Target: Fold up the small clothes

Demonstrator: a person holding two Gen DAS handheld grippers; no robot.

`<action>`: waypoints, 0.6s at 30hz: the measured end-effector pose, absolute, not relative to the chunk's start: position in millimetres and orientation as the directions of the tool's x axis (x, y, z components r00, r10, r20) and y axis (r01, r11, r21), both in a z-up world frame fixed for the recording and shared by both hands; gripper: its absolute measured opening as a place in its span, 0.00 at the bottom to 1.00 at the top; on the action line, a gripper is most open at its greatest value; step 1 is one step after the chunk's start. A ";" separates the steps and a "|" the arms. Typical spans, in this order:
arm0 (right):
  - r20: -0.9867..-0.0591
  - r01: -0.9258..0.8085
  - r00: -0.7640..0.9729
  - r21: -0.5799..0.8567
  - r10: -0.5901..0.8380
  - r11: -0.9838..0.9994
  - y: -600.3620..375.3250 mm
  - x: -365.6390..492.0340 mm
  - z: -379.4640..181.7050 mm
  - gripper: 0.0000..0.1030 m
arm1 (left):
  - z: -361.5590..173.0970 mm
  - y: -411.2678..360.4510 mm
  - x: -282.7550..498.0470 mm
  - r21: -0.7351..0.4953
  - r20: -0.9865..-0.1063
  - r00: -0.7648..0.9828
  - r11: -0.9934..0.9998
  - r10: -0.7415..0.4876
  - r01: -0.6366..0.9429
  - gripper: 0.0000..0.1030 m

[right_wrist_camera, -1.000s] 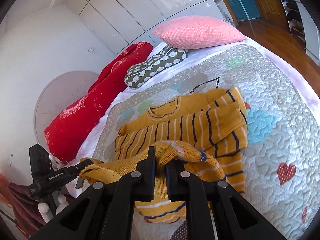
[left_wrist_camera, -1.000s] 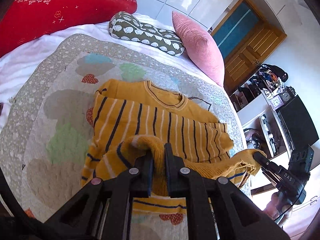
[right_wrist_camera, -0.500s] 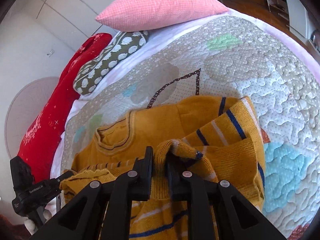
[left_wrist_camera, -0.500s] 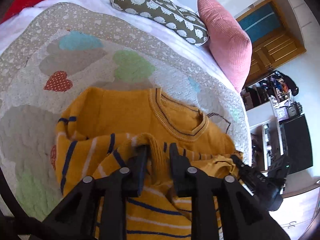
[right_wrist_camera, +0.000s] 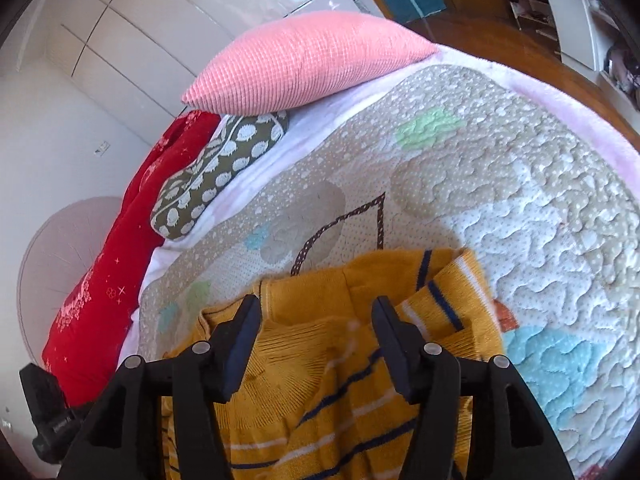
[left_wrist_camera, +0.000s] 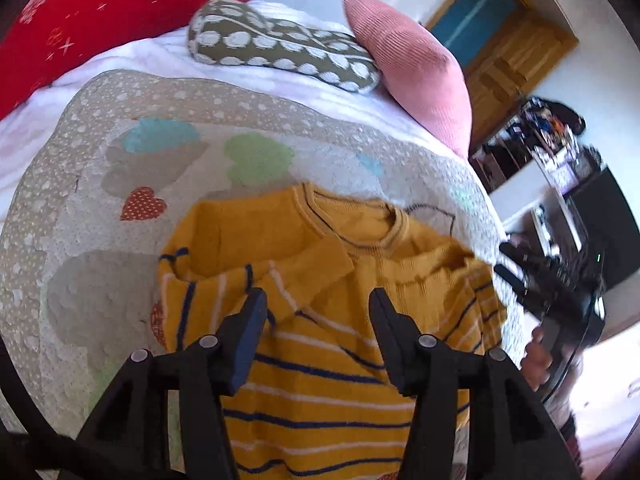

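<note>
A mustard striped sweater (left_wrist_camera: pixel 320 352) lies folded on the quilt (left_wrist_camera: pixel 80 216), collar toward the pillows at the bed's head, hem doubled up over its chest. My left gripper (left_wrist_camera: pixel 318 308) and right gripper (right_wrist_camera: pixel 316 316) are opening above it, pads off the knit. White cupboards and a wooden door stand beyond.

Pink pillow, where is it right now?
The pink pillow lies at the head of the bed in the right wrist view, partly overlapping the green patterned cushion, beyond the yellow striped sweater on the quilt.
</note>
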State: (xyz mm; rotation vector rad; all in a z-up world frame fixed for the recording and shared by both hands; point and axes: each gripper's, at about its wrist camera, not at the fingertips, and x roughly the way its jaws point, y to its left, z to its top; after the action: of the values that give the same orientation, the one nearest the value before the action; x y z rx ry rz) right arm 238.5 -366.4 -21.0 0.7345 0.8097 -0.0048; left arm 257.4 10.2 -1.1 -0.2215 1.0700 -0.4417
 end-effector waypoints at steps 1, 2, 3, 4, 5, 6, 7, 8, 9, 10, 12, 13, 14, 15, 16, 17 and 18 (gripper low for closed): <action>-0.654 0.260 0.704 0.600 0.277 0.757 -367.3 235.7 -16.7 0.60 | -4.0 0.5 250.9 -0.362 -0.801 0.391 0.887 -0.454 0.288 0.50; -0.648 0.235 0.702 0.602 0.295 0.763 -365.3 232.9 -12.9 0.60 | -7.7 -7.4 247.4 -0.347 -0.806 0.379 0.882 -0.454 0.319 0.50; -0.646 0.204 0.696 0.596 0.314 0.776 -360.5 230.1 -9.4 0.60 | -12.1 -13.8 245.2 -0.339 -0.812 0.365 0.877 -0.456 0.341 0.50; -0.645 0.165 0.686 0.589 0.337 0.791 -353.5 226.9 -7.1 0.58 | -18.2 -19.3 246.8 -0.338 -0.820 0.347 0.874 -0.455 0.349 0.50; -0.645 0.124 0.672 0.582 0.364 0.803 -344.7 225.2 -6.0 0.57 | -25.4 -22.9 251.1 -0.330 -0.833 0.333 0.880 -0.442 0.341 0.50; -0.650 0.087 0.650 0.579 0.394 0.811 -334.6 224.8 -7.8 0.57 | -34.0 -24.0 259.0 -0.308 -0.852 0.329 0.897 -0.408 0.316 0.50; -0.657 0.054 0.621 0.579 0.426 0.814 -324.2 225.8 -11.9 0.57 | -40.6 -22.8 266.6 -0.280 -0.867 0.337 0.918 -0.367 0.281 0.50; -0.668 0.025 0.591 0.575 0.452 0.818 -314.1 228.8 -17.7 0.57 | -46.3 -18.1 275.4 -0.252 -0.878 0.350 0.938 -0.326 0.240 0.49; -0.687 0.008 0.560 0.563 0.463 0.826 -304.9 233.5 -24.2 0.57 | -51.8 -10.5 287.5 -0.214 -0.890 0.366 0.958 -0.271 0.188 0.48; -0.710 0.005 0.536 0.544 0.457 0.839 -297.8 238.7 -32.5 0.57 | -54.6 -2.1 298.3 -0.185 -0.898 0.379 0.973 -0.225 0.141 0.44; -0.751 0.046 0.530 0.489 0.394 0.871 -296.6 250.8 -45.7 0.57 | -57.5 15.9 317.9 -0.169 -0.904 0.388 0.983 -0.181 0.065 0.36; -0.766 0.087 0.547 0.454 0.338 0.887 -302.1 256.5 -51.4 0.56 | -57.5 23.6 325.2 -0.185 -0.902 0.389 0.982 -0.187 0.043 0.29; -0.771 0.130 0.566 0.431 0.290 0.893 -310.3 261.4 -54.7 0.56 | -56.3 29.2 331.1 -0.170 -0.903 0.397 0.985 -0.165 0.022 0.29; -0.774 0.171 0.577 0.427 0.261 0.888 -319.0 266.4 -57.6 0.56 | -53.0 34.8 335.1 -0.127 -0.902 0.416 0.992 -0.112 -0.007 0.29; -0.780 0.217 0.581 0.426 0.234 0.878 -329.3 270.4 -59.0 0.56 | -48.7 41.7 338.4 -0.106 -0.896 0.437 0.994 -0.082 -0.029 0.29; -0.781 0.259 0.589 0.426 0.208 0.867 -338.6 271.8 -58.4 0.56 | -45.5 47.7 340.0 -0.123 -0.892 0.442 0.992 -0.095 -0.035 0.29; -0.775 0.293 0.605 0.430 0.183 0.854 -347.4 270.4 -55.8 0.58 | -41.3 55.7 340.1 -0.154 -0.889 0.443 0.987 -0.119 -0.044 0.29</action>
State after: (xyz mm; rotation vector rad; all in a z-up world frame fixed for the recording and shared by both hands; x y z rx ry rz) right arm 270.4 -347.4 -55.8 0.5637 0.9318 -0.0676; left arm 340.1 55.7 -41.3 -0.1627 1.1122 -0.0464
